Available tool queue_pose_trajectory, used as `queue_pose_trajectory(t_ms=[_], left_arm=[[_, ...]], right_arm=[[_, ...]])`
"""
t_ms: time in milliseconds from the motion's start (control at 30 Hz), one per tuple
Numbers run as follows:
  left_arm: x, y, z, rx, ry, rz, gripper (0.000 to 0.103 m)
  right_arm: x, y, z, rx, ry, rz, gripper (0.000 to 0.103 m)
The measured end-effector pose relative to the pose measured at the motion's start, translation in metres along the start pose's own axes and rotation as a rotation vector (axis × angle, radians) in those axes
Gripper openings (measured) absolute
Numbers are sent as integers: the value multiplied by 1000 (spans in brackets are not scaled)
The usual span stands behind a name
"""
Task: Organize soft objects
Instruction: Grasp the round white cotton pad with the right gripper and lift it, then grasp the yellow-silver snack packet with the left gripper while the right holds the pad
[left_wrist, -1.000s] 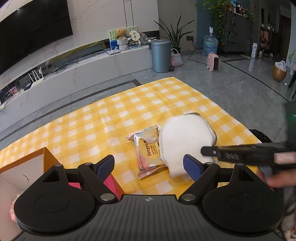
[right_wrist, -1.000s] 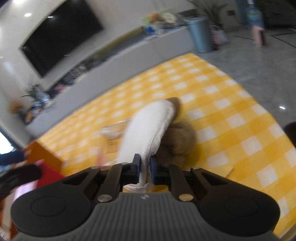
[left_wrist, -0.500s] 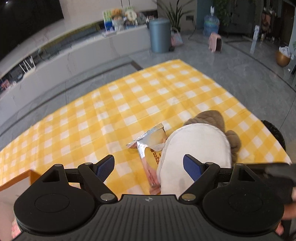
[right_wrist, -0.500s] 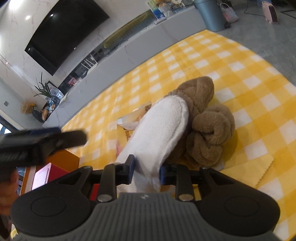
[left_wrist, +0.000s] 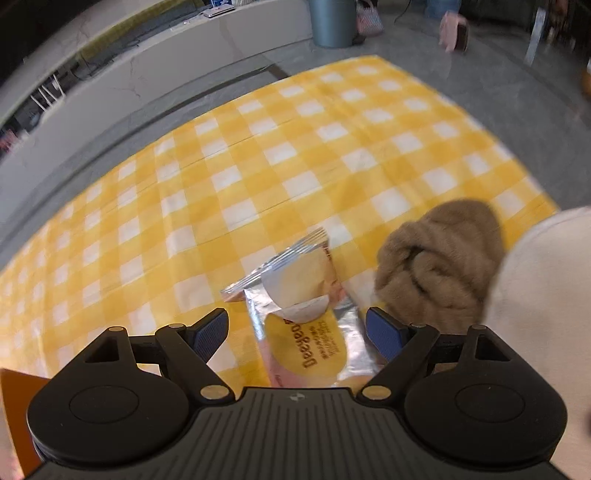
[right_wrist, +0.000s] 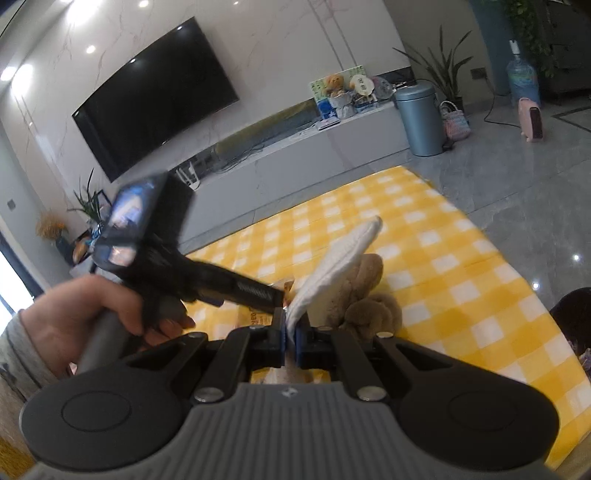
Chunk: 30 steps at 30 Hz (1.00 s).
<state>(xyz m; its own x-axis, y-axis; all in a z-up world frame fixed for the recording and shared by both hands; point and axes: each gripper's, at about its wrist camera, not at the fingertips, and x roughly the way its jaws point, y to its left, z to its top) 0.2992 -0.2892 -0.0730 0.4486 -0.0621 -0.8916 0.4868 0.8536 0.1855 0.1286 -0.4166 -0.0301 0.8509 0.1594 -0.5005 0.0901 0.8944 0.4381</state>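
Right tongs (right_wrist: 290, 338) | pinch white pad (right_wrist: 334, 260) | long axis up-right

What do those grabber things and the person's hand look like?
Each black plastic tool has two round discs, a ribbed grey body and blue finger pads. Left tool, right tool. From the right wrist view, the left one has a grey handle, held by a bare hand with a grey sleeve.

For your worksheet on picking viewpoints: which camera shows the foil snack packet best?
The left wrist view: the snack packet lies in plain sight between the open left gripper fingers. The right wrist view shows only a sliver, hidden behind the white cloth.
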Motion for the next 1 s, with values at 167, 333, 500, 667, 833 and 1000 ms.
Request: queue_pose_trajectory(t_ms=[167,333,500,667,833,1000], left_arm=[[10,-5,4,-10,3,-3,99],[22,-6,8,-61,25,19,99],[40,-7,8,-76,63,16,97],[39,5,6,-136,51,-42,67],[19,5,-1,-79,16,-109,60],[-24,8,-8,-87,-61,-104,60]], right_arm=[[3,-3,0,13,5,-20,3],[2,0,-1,12,-4,-20,3],[-3,1,-1,16,-9,-20,3],[-3,1,-1,16,-10,-20,3],[-4,2,1,13,-22,-16,3],[-8,3,1,11,-34,-11,3]])
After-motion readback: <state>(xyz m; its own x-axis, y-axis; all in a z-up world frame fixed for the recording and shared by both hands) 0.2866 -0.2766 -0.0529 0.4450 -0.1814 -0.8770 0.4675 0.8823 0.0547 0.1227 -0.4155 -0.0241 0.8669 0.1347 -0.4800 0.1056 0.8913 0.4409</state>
